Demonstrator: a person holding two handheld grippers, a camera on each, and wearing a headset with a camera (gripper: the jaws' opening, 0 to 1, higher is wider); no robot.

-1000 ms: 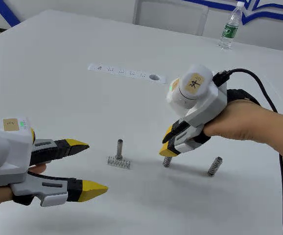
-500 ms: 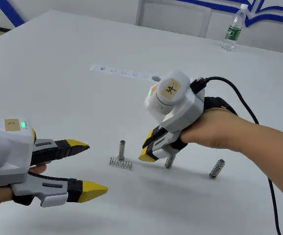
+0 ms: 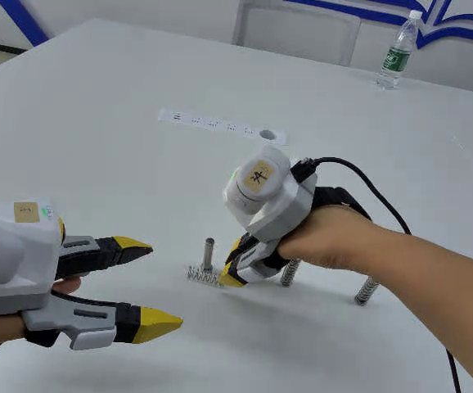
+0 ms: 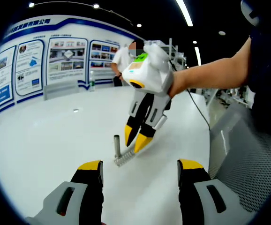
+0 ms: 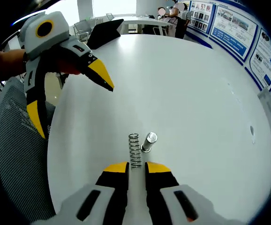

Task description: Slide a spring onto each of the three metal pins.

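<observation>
Head view: right gripper (image 3: 230, 277), fingers narrowly parted and empty, tips just beside the loose spring (image 3: 203, 276) lying on the tabletop (image 3: 97, 147) by the bare pin (image 3: 209, 252). Left gripper view: left gripper (image 4: 140, 169), fingers spread wide, empty. Right gripper view: spring just ahead of the fingers. Risk: the narrow gap may nudge it away or knock the pin.

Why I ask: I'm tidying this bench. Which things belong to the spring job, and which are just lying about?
Job: bare pin, loose spring lying beside it, middle pin wearing a spring, end pin wearing a spring, left gripper, right gripper.
Lying about: power strip, water bottle.
</observation>
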